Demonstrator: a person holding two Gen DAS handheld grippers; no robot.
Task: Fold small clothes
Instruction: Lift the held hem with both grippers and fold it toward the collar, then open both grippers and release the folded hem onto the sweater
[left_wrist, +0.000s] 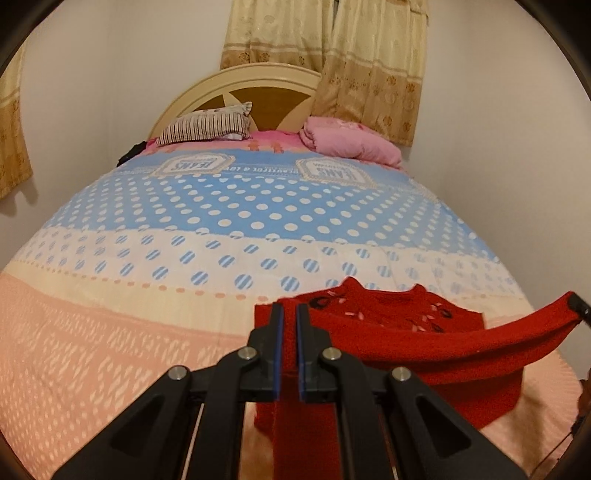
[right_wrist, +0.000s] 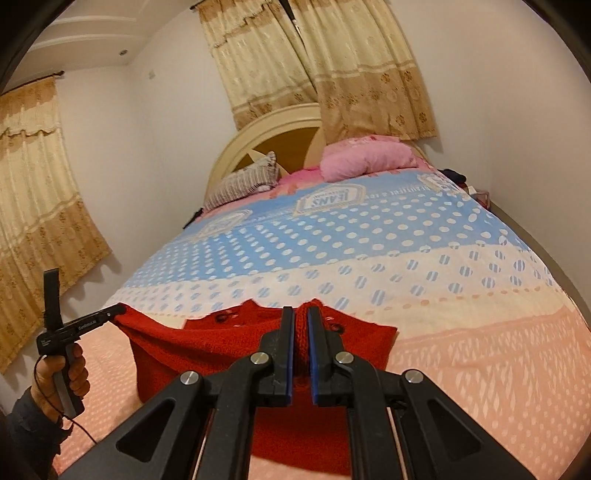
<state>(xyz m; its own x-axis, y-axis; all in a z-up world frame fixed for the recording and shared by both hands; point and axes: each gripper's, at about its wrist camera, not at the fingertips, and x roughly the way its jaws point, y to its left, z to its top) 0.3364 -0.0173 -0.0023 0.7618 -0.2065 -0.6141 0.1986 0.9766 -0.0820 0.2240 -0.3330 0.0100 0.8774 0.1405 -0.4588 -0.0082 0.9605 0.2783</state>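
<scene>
A small red knitted sweater (left_wrist: 424, 354) with embroidered front lies near the foot of the bed, its lower edge lifted off the cover. My left gripper (left_wrist: 289, 310) is shut on one corner of that edge. My right gripper (right_wrist: 301, 314) is shut on the other corner. The red sweater (right_wrist: 207, 347) hangs stretched between the two grippers. The right gripper's tip shows at the far right of the left wrist view (left_wrist: 578, 304). The left gripper and the hand holding it show at the left of the right wrist view (right_wrist: 110, 314).
The bed (left_wrist: 184, 332) has a cover with pink, cream and blue dotted bands. A striped pillow (left_wrist: 207, 127) and a folded pink blanket (left_wrist: 351, 142) lie by the headboard. Curtains (right_wrist: 332, 59) hang behind, white walls on both sides.
</scene>
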